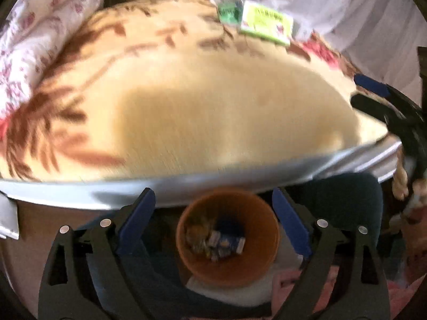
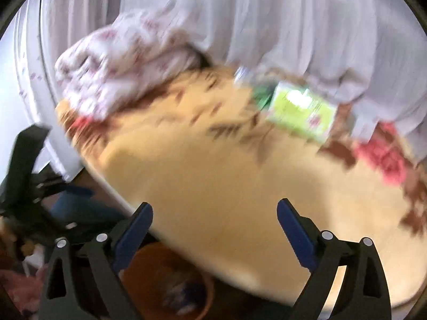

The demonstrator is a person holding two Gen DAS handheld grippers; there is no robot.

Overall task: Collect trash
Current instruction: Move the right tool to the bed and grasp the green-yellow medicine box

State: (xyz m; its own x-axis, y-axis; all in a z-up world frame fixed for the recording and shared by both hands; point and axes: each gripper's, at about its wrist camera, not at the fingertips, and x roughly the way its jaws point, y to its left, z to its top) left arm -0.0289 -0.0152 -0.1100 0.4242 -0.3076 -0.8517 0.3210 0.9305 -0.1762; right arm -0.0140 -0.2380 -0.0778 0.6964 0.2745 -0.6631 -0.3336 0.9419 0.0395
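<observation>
Both grippers: black frames w/ blue pads [image 1: 136,221], round silver, prob. metal, screws [image 2: 101,237].

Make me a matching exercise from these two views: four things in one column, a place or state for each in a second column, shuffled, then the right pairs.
Things:
1. orange bin
2. light green box
3. left tongs
4. floral quilt

Places or states:
A. open, nothing between the pads
B. bunched at the table's far left edge
C. below the table edge, wrappers inside
D. on the tablecloth at the far side, near the curtain

Pairs: 1-C, 2-D, 3-A, 4-B
</observation>
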